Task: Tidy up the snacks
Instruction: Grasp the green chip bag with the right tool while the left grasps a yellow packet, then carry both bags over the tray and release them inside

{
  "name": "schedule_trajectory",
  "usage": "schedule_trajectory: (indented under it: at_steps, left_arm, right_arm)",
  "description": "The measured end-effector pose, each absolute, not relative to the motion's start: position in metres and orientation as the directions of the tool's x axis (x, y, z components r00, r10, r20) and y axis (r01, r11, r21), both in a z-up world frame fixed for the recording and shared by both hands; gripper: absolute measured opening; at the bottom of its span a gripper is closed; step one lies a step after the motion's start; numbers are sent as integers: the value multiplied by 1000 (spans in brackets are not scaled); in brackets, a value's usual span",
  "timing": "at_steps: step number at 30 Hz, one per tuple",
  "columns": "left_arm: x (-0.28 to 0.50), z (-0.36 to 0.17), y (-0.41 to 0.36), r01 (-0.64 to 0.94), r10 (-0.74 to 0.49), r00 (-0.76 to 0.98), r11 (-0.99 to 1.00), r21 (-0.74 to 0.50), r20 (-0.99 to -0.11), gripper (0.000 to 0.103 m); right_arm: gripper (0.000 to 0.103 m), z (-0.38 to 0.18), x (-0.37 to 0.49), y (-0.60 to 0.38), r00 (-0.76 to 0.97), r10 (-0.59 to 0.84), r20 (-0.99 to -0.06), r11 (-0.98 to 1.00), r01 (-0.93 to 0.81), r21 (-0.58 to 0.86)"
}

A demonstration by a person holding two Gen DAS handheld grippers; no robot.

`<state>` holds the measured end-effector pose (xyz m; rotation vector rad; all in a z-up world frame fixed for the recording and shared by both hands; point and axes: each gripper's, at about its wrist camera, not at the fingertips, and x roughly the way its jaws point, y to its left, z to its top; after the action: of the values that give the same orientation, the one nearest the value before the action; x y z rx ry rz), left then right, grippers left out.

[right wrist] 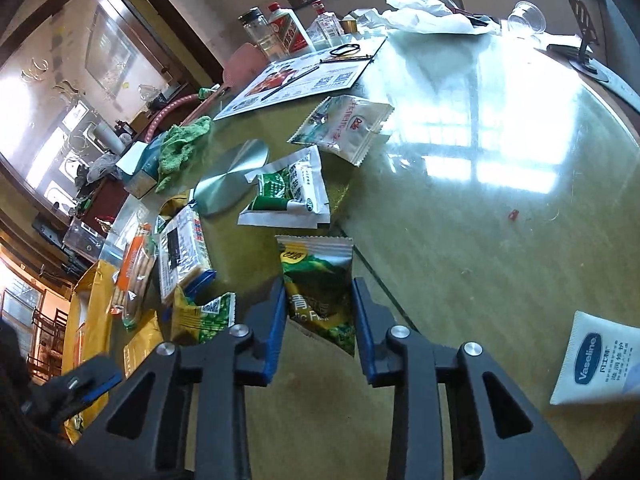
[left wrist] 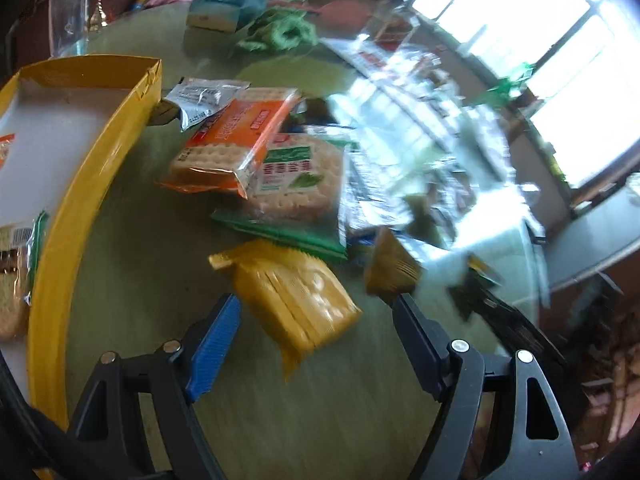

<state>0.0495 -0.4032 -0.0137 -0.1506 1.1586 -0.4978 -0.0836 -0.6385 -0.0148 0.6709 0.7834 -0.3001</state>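
Note:
My left gripper (left wrist: 316,304) is open above the green glass table (left wrist: 132,248), with a yellow cracker packet (left wrist: 296,300) lying between its blue-padded fingers and touching neither. Behind it an orange cracker pack (left wrist: 236,132) rests on a green-edged cracker pack (left wrist: 296,176). To the left stands a yellow box (left wrist: 120,128) holding a cracker pack (left wrist: 12,280). In the right wrist view my right gripper (right wrist: 318,282) is shut on a green snack packet (right wrist: 312,264), a pad against each of its side edges.
Beyond the green packet lie a white-and-green sachet (right wrist: 288,192), a white sachet (right wrist: 344,126) and a round metal disc (right wrist: 232,176). A Vaseline tube (right wrist: 596,360) lies at the right. Bottles (right wrist: 280,28), a leaflet (right wrist: 304,76) and a green cloth (right wrist: 180,148) crowd the far side.

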Motion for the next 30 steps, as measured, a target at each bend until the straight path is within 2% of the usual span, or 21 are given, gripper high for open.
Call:
schedule_trajectory:
  at_steps: [3, 4, 5, 11, 16, 20, 30]
  left_arm:
    - [53, -22, -417, 273, -384, 301, 912, -307, -873, 78]
    - [52, -24, -420, 271, -355, 318, 923, -275, -879, 74]
    - [48, -23, -421, 269, -315, 347, 936, -227, -883, 63]
    - [27, -23, -410, 328, -295, 383, 929, -170, -875, 47]
    - [3, -17, -392, 388, -321, 383, 907, -164, -866, 44]
    - [-12, -11, -379, 411, -371, 369, 888, -209, -852, 42]
    - [-30, 13, -360, 440, -488, 369, 842, -314, -791, 42]
  right_arm:
    - [33, -13, -85, -638, 684, -7, -729, 755, 482, 445]
    - [33, -13, -85, -638, 685, -6, -728, 754, 482, 447]
    - [33, -13, -86, -639, 687, -5, -726, 753, 480, 449]
    - [33, -11, -90, -640, 692, -29, -721, 754, 489, 439]
    - [33, -9, -94, -642, 700, -48, -713, 748, 498, 439]
    - [32, -7, -95, -641, 711, -50, -702, 745, 494, 448]
    - [32, 11, -106, -633, 796, -72, -601, 752, 439, 492]
